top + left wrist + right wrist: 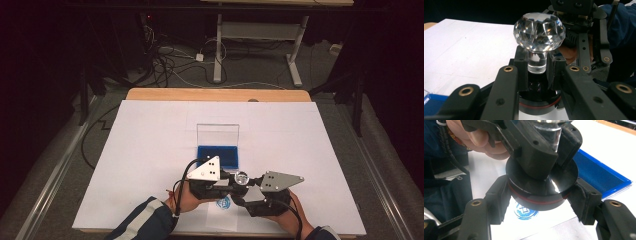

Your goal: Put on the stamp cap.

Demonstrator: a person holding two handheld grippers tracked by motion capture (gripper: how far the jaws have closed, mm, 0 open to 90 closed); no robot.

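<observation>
One stamp [241, 178] is seen at lower centre of the high view, held between both grippers just above the surface. Faceted clear crystal knob [539, 30] on top, clear stem [537, 62] under it, black round base [541, 183] with a red ring near the bottom edge.

Left gripper [537, 67]: fingers are clenched on the stem, one each side. Right gripper [541, 197]: fingers are clamped on the black base from both sides.

Directly under the base, one blue round imprint [525, 211] is visible on a small white sheet [534, 225].

One blue ink pad box [217, 156] with its clear lid [217, 134] stood open is placed just above the grippers in the high view, centre frame.

The surface [150, 150] is covered with white paper; a wooden edge [200, 94] is exposed at the far side. Room is dark; grey floor with loose cables [170, 60] upper left, one white-legged table frame [260, 45] at upper centre.

Count: two grippers, two hands, one stamp, one ink pad box, one imprint.
</observation>
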